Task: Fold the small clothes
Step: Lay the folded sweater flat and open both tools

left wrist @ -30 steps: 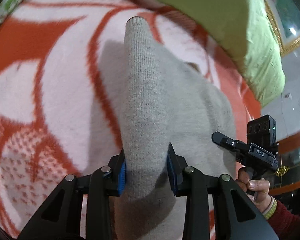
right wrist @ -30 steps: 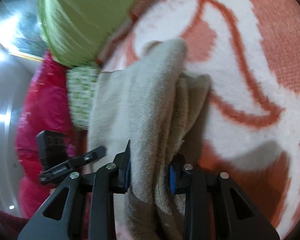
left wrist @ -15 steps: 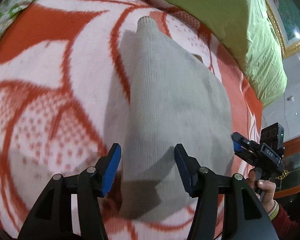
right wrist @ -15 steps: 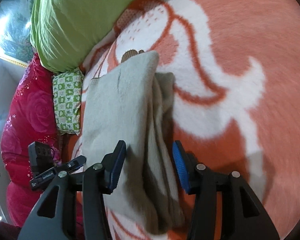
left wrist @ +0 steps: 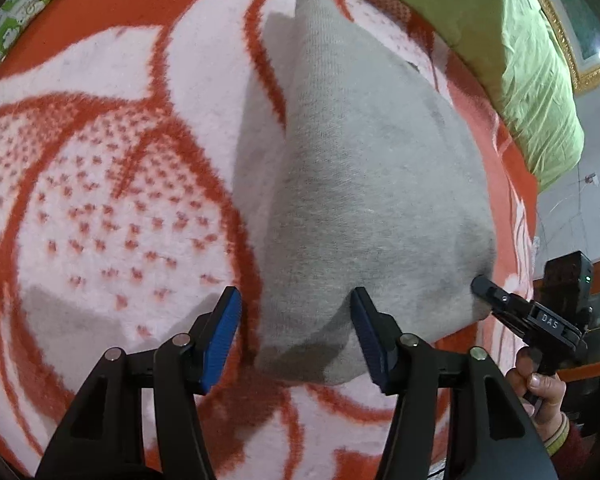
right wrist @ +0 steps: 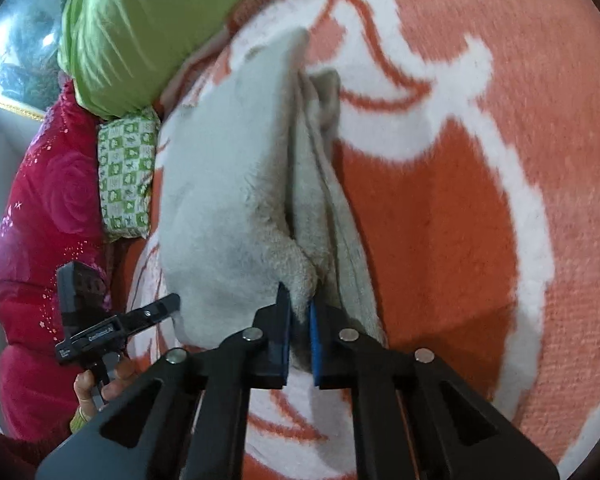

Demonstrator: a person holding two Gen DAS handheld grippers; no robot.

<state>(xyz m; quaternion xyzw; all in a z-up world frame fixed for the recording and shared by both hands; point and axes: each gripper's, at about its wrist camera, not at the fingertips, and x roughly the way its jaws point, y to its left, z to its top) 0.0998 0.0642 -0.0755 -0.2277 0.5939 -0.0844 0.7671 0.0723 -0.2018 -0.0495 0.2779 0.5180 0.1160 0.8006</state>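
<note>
A grey knitted garment (left wrist: 364, 184) lies folded lengthwise on an orange-and-white patterned blanket (left wrist: 100, 184), and everything else is placed here relative to that garment. Beyond its far end sits a big lime-green pillow (left wrist: 500, 40), with a gilt picture frame (left wrist: 572, 52) behind the pillow. In the right wrist view a small green-and-white checked cushion (right wrist: 126, 176) lies at the garment's left edge, touching the pillow, and a red quilt with a rose pattern (right wrist: 40, 216) is heaped farther left again. Nothing lies on top of the garment.

The left gripper (left wrist: 296, 336) stands released, its blue pads (left wrist: 220, 336) spread either side of the garment's near corner without pressing on it. The right gripper (right wrist: 300, 336) is clenched on a pinch of the garment's near edge, which bunches up between its blue pads (right wrist: 315, 344); the folded layers stack just right of that pinch.

Each view catches the other tool at the garment's side, held by a hand (left wrist: 540, 384) with a striped cuff. The right tool's side carries white letters that read "DAS"; the lettering on the left tool is too small to read.
</note>
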